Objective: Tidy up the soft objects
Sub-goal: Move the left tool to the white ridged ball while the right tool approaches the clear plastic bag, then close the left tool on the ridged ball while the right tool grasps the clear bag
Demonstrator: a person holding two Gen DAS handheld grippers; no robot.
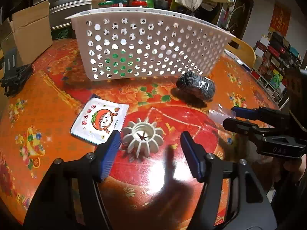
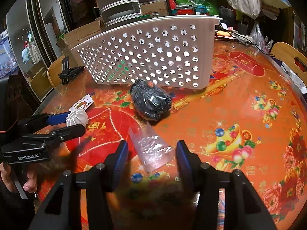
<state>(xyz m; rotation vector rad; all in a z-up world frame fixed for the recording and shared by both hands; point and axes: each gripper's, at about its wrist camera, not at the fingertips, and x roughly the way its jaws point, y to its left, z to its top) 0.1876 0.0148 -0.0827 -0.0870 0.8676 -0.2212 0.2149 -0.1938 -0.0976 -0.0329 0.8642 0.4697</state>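
Observation:
A white perforated basket [image 1: 145, 44] stands at the back of the table; it also shows in the right wrist view [image 2: 153, 53]. A dark knit bundle in clear wrap [image 1: 195, 86] [image 2: 150, 100] lies in front of it. A white sachet with a cartoon face [image 1: 99, 123] lies at the left. A cream ribbed pumpkin-shaped piece [image 1: 142, 138] [image 2: 76, 117] sits between the open jaws of my left gripper [image 1: 149, 140]. A clear plastic bag [image 2: 153, 149] [image 1: 220, 114] lies between the open jaws of my right gripper [image 2: 152, 151].
The table has a glossy red-orange floral cover [image 2: 239, 115]. Cardboard boxes [image 1: 28, 32], a black stand [image 1: 11, 71] and stacked drawers [image 1: 69, 2] crowd the back left. A wooden chair back [image 1: 243, 51] is at the right edge.

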